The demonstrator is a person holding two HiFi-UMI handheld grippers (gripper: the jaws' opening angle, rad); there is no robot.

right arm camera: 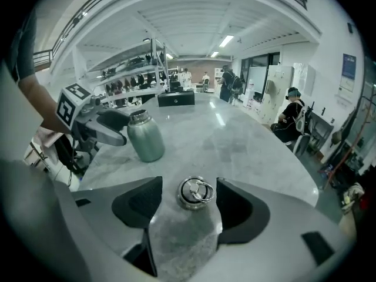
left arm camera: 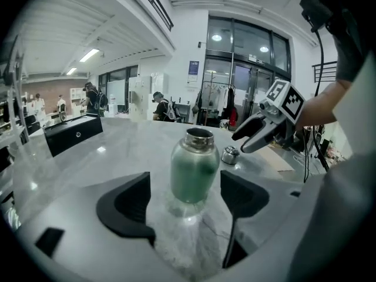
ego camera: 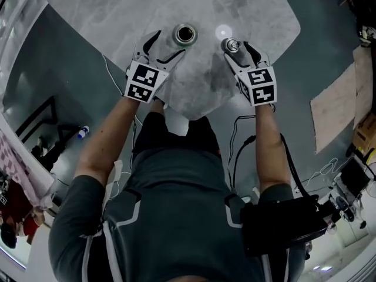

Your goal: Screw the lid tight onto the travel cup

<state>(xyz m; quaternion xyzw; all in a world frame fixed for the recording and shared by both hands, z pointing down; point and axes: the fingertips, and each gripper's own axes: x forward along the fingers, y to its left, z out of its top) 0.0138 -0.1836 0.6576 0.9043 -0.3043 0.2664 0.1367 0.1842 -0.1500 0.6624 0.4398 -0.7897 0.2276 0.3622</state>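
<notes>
A green metal travel cup stands upright and uncapped on the marble table. My left gripper is open, and the cup stands between its black pads with a gap on each side. The round metal lid with a ring handle lies flat on the table to the cup's right. My right gripper is open around the lid, its pads clear of it. The right gripper view also shows the cup and the left gripper farther left.
A black box sits far back on the table. The table's curved near edge is just in front of the person's body. Cardboard and cables lie on the floor to the right. People stand in the background.
</notes>
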